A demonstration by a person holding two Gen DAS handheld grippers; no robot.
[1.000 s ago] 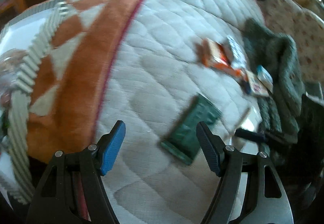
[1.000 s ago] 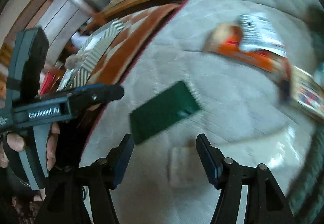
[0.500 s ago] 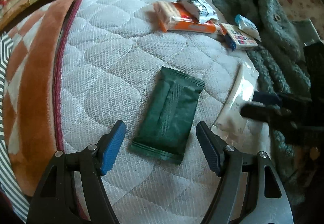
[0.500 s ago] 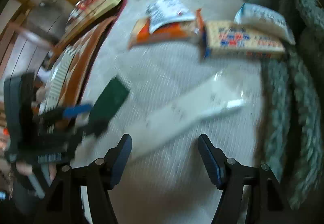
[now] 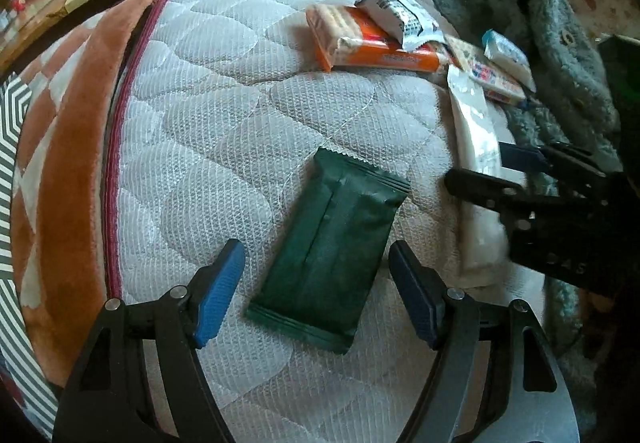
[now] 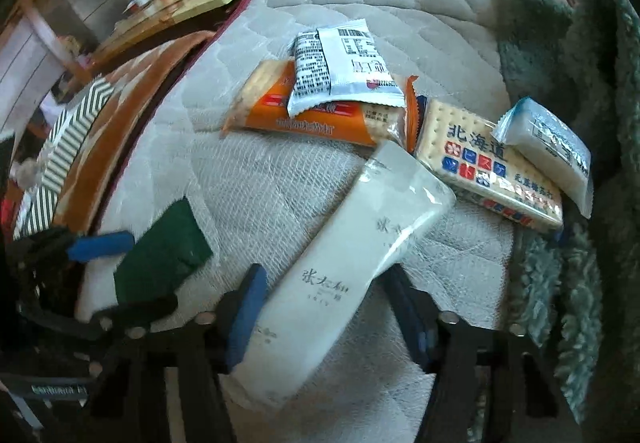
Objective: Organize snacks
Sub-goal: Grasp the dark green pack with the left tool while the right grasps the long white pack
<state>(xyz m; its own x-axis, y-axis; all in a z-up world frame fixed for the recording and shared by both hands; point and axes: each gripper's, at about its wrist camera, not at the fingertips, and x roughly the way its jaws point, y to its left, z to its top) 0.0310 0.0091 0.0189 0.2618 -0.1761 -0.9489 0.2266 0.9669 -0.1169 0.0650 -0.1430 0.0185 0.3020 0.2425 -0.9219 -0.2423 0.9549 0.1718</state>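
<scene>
A dark green snack packet (image 5: 332,243) lies flat on the white quilted mattress (image 5: 224,91). My left gripper (image 5: 316,283) points down over it, open, blue pads on either side of its near end without touching. A long white packet (image 6: 340,255) lies between the fingers of my right gripper (image 6: 326,313). Its jaws are closing; the left pad (image 6: 246,315) is at the packet's edge and the right pad stands off it. In the left wrist view the right gripper (image 5: 492,169) straddles that white packet (image 5: 476,139).
Further back lie an orange cracker pack (image 6: 312,119), a white printed sachet (image 6: 344,67), a cream cracker pack (image 6: 480,159) and a small white-blue packet (image 6: 548,151). A fuzzy green garment (image 6: 580,83) borders the right. An orange blanket (image 5: 60,163) covers the left edge.
Both grippers have come down closer to the mattress. The green packet now sits centred between the left pads, the white packet between the right fingers, and the right jaws have narrowed.
</scene>
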